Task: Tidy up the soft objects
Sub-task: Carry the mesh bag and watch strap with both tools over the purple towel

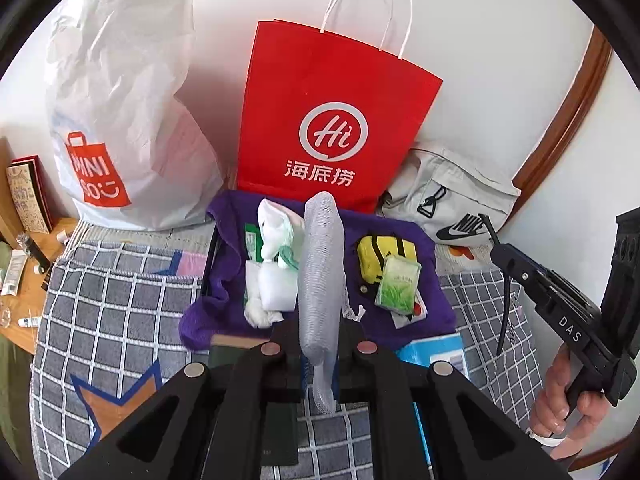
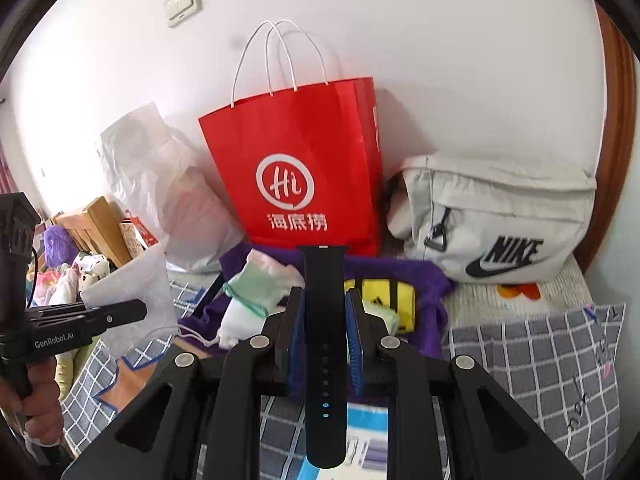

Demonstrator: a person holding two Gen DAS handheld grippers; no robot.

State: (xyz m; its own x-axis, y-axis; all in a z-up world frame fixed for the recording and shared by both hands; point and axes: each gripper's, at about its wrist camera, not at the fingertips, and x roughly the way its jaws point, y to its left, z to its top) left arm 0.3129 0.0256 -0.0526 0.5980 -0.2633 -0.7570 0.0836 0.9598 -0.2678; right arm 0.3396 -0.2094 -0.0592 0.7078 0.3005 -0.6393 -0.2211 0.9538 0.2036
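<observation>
My left gripper (image 1: 320,354) is shut on a grey-white mesh pouch (image 1: 322,264), which stands up between the fingers; the pouch also shows in the right wrist view (image 2: 132,304). My right gripper (image 2: 325,344) is shut on a black watch strap (image 2: 325,344), which also shows hanging in the left wrist view (image 1: 505,300). Both hover above a purple cloth (image 1: 224,304) on the bed. On the cloth lie white and mint soft pouches (image 1: 276,264), a yellow and black pouch (image 1: 386,256) and a green tissue pack (image 1: 398,284).
A red paper bag (image 1: 332,120), a white Miniso bag (image 1: 120,120) and a grey Nike bag (image 1: 452,196) stand against the wall behind the cloth. A checked blanket (image 1: 112,312) covers the bed. A blue and white box (image 1: 440,352) lies at the cloth's near edge. A wooden bedside table (image 1: 24,280) is at left.
</observation>
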